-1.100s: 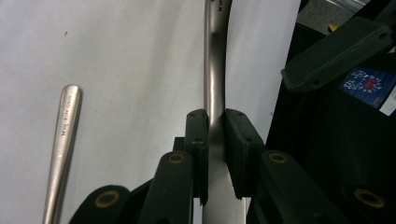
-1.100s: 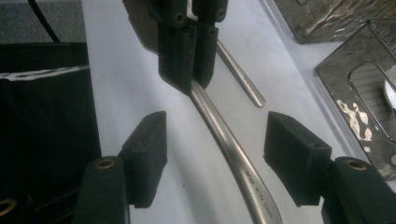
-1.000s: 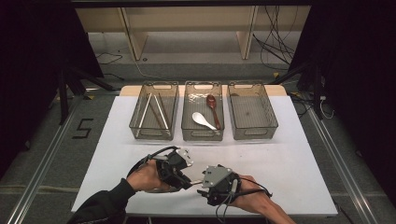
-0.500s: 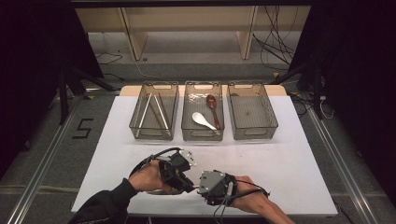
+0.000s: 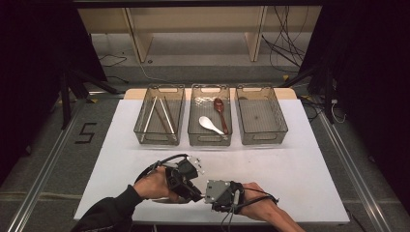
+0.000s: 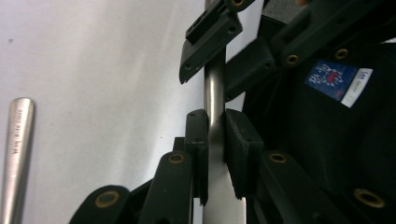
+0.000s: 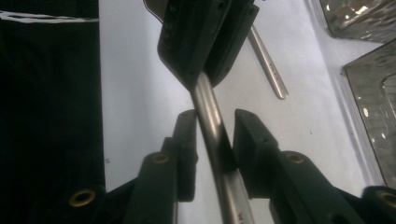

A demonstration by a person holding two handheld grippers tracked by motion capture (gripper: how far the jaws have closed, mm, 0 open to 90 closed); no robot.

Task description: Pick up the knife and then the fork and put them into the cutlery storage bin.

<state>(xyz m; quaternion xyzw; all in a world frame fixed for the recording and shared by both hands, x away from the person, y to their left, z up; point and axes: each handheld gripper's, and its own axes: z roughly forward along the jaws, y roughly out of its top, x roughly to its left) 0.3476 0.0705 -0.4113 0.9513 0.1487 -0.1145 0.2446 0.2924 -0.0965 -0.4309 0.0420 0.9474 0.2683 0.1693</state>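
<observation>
Since the earlier frame our right gripper (image 5: 205,192) has slid left along the near edge of the bench (image 5: 300,164) until it meets our left gripper (image 5: 193,191), and its fingers have just been closing with a metal rod (image 7: 212,126) between them. In the right gripper view the left pad looks to touch that rod while a gap shows beside the right pad, so we read these fingers as partly open and not yet clamped. Our left gripper's fingers are nearly closed, pressed on both sides of the same rod (image 6: 214,93), which is held just above the bench at its near edge, running from one gripper to the other.

We count two metal rods here: the held one and a second metal rod (image 6: 16,154) lying loose on the bench beside it. Writing is stamped along the second one, too small to read.

Three clear bins (image 5: 263,140) stand in a row at the far side. The left bin holds two thin sticks (image 5: 167,116), the middle bin one white spoon (image 5: 210,124) and one brown spoon (image 5: 220,108).

A blue and white label (image 6: 338,79) on the right gripper is unreadable. A "5" (image 5: 86,133) is marked on the floor at the left.
</observation>
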